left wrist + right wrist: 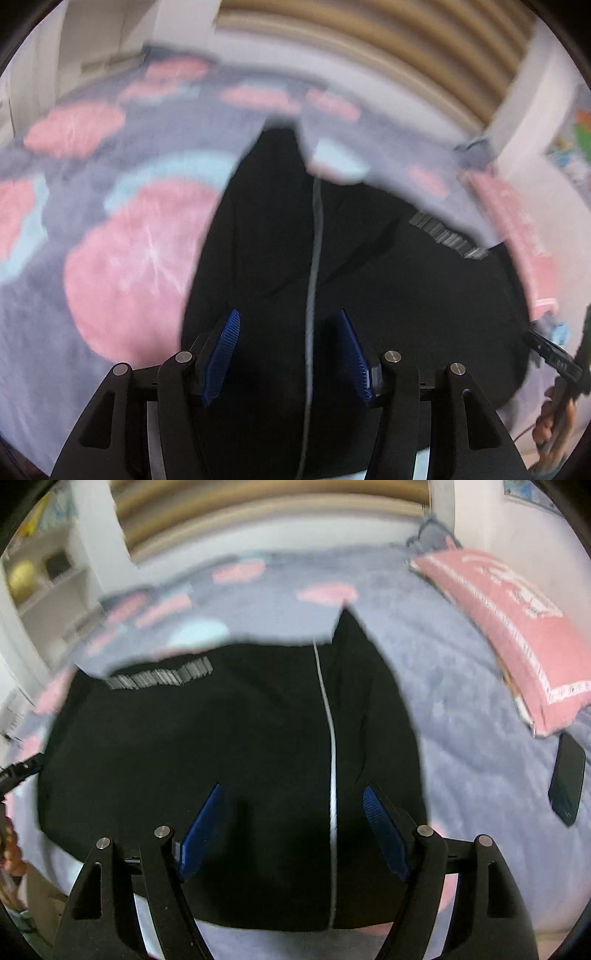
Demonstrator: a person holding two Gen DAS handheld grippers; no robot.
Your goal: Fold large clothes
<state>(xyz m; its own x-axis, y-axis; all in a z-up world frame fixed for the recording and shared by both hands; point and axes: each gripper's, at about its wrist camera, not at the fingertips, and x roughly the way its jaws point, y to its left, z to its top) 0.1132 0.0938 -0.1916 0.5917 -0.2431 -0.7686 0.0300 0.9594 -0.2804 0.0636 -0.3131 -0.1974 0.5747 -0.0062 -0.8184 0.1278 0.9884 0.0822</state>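
A black garment lies folded flat on the bed, with a thin white stripe running down it and grey lettering near its far edge. My left gripper hovers over the garment's left part, jaws open, nothing between its blue pads. My right gripper hangs over the right part, jaws open wide across the stripe, pads gripping nothing. Each gripper shows at the edge of the other's view: the right gripper, the left gripper.
The bed is covered by a grey-purple fluffy blanket with pink and light blue patches. A pink pillow lies at the right, a black phone just below it. A slatted headboard and white shelves stand behind.
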